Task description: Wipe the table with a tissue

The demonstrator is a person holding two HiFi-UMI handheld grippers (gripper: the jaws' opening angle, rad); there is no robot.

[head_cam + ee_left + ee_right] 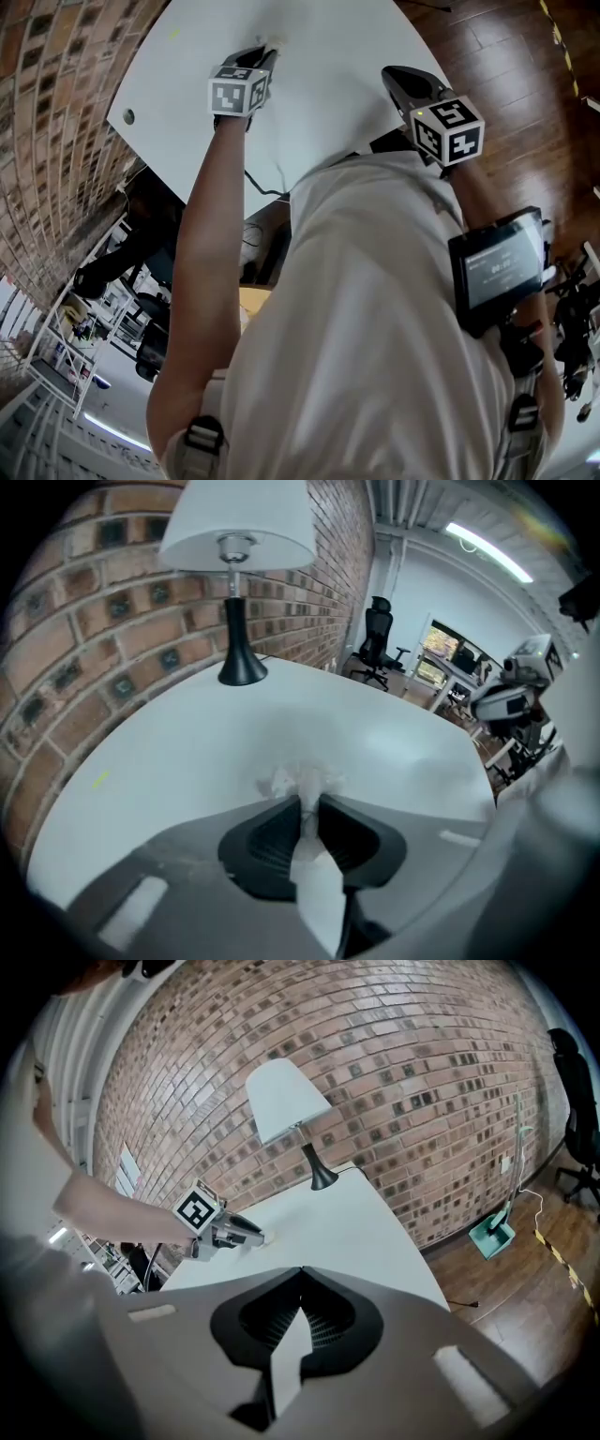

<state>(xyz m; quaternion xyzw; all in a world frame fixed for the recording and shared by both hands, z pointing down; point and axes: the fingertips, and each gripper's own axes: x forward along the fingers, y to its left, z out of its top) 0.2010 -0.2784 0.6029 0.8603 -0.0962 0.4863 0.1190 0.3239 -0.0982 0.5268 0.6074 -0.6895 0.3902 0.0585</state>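
White table point(328, 66) lies under you, right up against a brick wall point(56, 649). Your left arm reaches far out over it, almost straight. The left tongs point(269, 49) point steeply down at the table top. They squeeze a tissue point(300, 782). Its crumpled end pokes out past the tips and touches the table. The rest of it hangs back between the jaws.

Your right arm is bent and held close to your body, with a small screen point(502, 267) strapped on it. The right tongs point(398, 80) tilt down a little, over the near side of the table, well apart from the left ones. Their jaws are pressed together with nothing in them.

A lamp point(291, 1110) stands at the far end of the table, by the wall.
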